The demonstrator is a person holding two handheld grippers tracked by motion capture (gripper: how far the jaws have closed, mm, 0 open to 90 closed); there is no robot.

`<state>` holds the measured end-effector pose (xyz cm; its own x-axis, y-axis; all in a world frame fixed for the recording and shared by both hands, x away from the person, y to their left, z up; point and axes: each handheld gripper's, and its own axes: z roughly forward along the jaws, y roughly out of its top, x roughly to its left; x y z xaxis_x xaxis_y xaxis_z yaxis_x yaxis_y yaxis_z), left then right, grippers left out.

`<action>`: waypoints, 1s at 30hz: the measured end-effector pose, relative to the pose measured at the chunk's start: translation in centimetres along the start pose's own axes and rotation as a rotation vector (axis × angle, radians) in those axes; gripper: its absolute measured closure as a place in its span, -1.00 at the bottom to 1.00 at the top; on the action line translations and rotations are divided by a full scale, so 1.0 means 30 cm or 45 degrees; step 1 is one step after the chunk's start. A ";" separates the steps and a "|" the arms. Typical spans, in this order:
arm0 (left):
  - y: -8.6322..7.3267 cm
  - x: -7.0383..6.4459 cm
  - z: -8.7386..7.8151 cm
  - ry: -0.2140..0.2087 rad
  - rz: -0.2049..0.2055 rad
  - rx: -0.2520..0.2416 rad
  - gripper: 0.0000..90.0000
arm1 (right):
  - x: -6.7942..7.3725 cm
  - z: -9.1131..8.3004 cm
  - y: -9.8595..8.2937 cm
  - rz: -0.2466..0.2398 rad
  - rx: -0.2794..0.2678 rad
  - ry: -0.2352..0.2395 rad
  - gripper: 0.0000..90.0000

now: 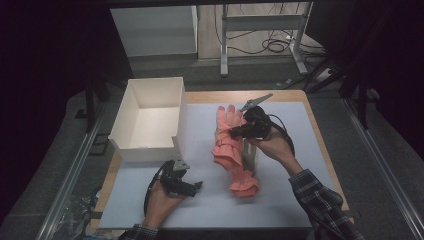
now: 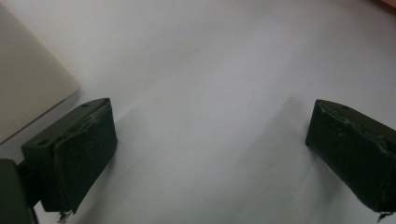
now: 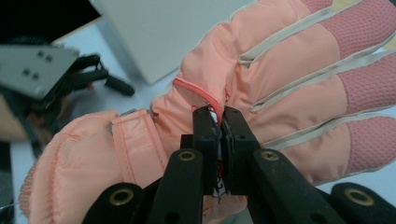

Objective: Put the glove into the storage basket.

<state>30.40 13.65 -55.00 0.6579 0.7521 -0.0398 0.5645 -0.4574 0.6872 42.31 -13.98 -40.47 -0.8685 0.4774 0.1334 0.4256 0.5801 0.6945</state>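
Observation:
A salmon-pink padded glove point(image 1: 226, 147) point(image 3: 289, 70) lies lengthwise on the pale mat point(image 1: 295, 145), fingers pointing to the far side and cuff toward me. My right gripper point(image 1: 233, 132) point(image 3: 220, 116) is shut on a fold of the glove at the wrist, by a thin red cord point(image 3: 198, 91). My left gripper point(image 1: 198, 185) point(image 2: 210, 140) stands open low over bare mat at the front left, with nothing between its jaws. It sits apart from the glove, also visible in the right gripper view point(image 3: 70, 79).
An open, empty white box point(image 1: 148, 149) point(image 2: 28, 88) point(image 3: 154, 32) stands at the mat's left, just behind the left gripper. The wooden table edge point(image 1: 320, 145) borders the mat on the right. Table legs and cables point(image 1: 272, 45) lie on the floor beyond.

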 end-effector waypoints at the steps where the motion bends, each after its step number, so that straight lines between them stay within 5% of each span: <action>1: 0.000 0.000 0.000 0.000 0.001 0.000 -0.96 | 0.006 -0.019 -0.021 0.001 0.014 0.006 0.89; 13: 0.000 0.000 0.001 0.002 -0.002 -0.003 -0.96 | 0.053 -0.097 -0.143 -0.033 0.077 0.049 0.89; 22: 0.000 0.000 0.000 0.001 0.001 0.000 -0.96 | 0.028 -0.038 -0.216 -0.035 0.119 0.075 0.88; 30: 0.000 -0.001 0.000 0.001 -0.002 -0.002 -0.96 | 0.028 0.015 -0.253 -0.054 0.152 0.017 0.73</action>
<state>30.39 13.64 -55.01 0.6565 0.7533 -0.0404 0.5650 -0.4555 0.6880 38.48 -17.69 -45.95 -0.8893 0.4425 0.1154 0.4148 0.6743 0.6110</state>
